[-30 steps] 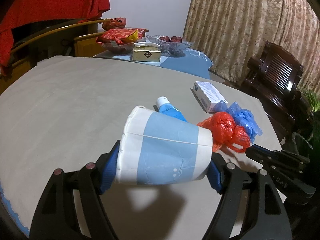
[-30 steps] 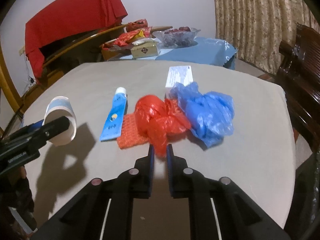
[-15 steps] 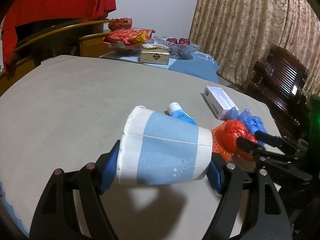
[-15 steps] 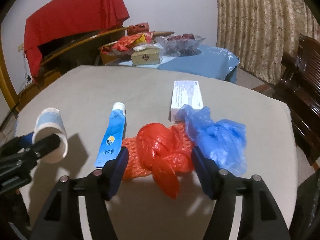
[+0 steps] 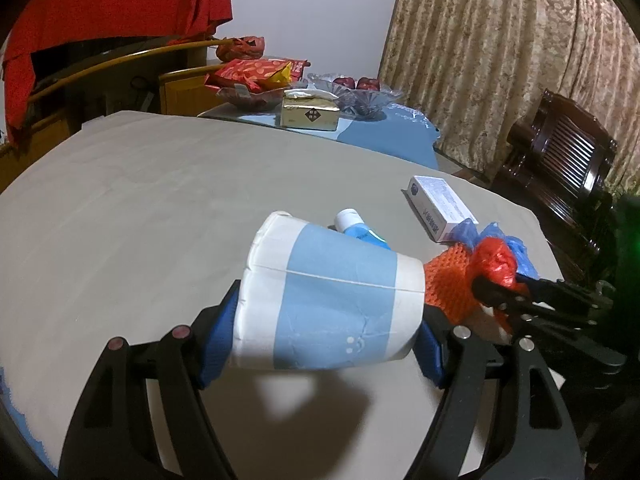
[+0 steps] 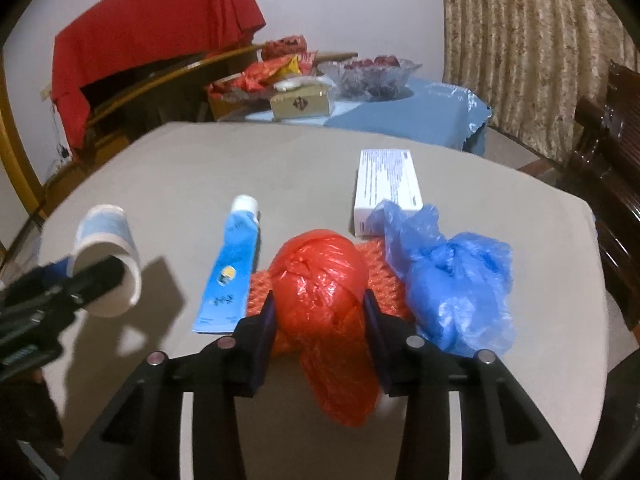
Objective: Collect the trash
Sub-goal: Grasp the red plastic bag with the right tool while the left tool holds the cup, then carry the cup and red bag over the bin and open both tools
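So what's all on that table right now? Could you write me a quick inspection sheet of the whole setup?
Surface: grey table, bare around the items.
Job's things: paper cup; red plastic bag on orange mesh; blue plastic bag; blue tube; white box.
Clutter: nothing seen.
Grippers: left gripper shut on the paper cup, held off the table; right gripper jaws have just been closing, pads pressing the red plastic bag.
Cables: nothing seen.
Surroundings: side table with blue cloth, glass fruit bowl, snack packets, tissue box; red cloth; curtain; dark wooden chair.
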